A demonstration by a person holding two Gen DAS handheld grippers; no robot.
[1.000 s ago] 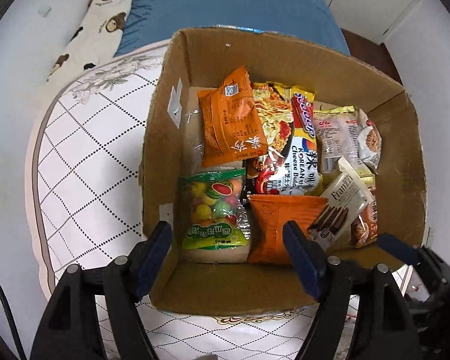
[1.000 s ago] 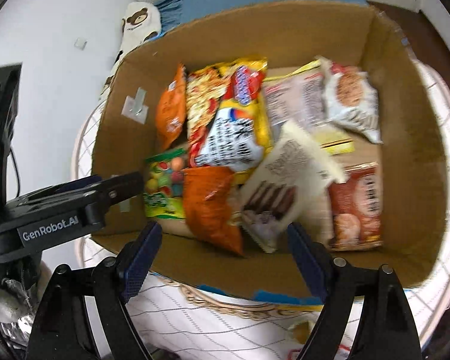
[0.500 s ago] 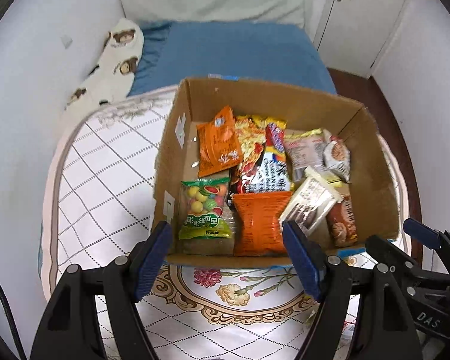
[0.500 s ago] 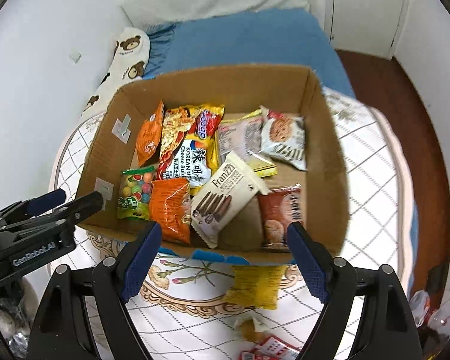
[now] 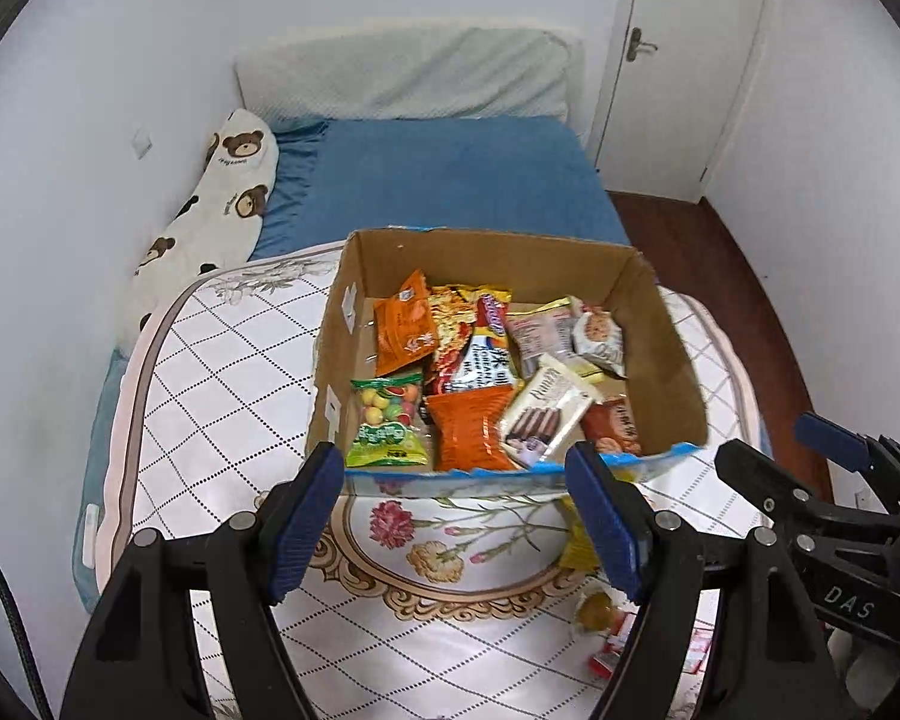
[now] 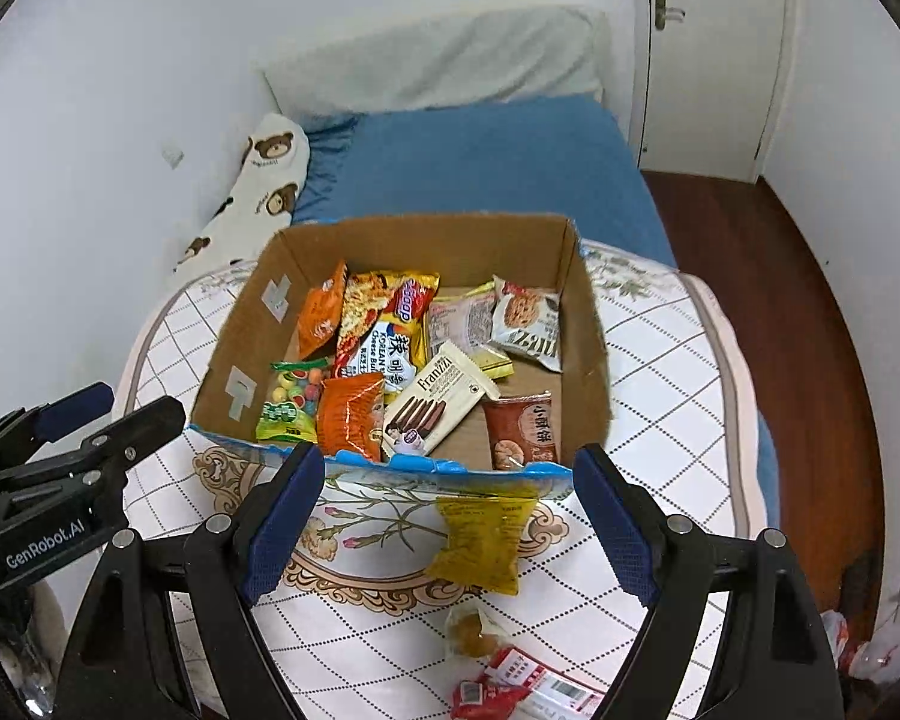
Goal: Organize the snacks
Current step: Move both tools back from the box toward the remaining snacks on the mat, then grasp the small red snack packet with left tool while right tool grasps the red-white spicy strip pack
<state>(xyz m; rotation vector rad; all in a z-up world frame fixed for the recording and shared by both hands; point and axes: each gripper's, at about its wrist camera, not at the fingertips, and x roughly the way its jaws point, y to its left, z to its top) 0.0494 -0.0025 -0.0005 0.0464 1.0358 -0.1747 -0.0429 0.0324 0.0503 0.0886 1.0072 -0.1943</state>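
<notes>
Cardboard box (image 6: pixel 588 354) holds most snacks; a yellow packet (image 6: pixel 480 540) lies just near of it on the mattress. Both tools, left (image 5: pixel 450 531) and right (image 6: pixel 450 525), hover wide and empty. The right should likely drop straight onto the packet, pinching its flat middle.

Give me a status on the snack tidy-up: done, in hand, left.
Done: most packets, such as the wafer pack and candy bag, lie in the box. In hand: nothing; the left tool and right tool are both open and empty. Left: the yellow packet, a small round snack and red packets on the quilt.
</notes>
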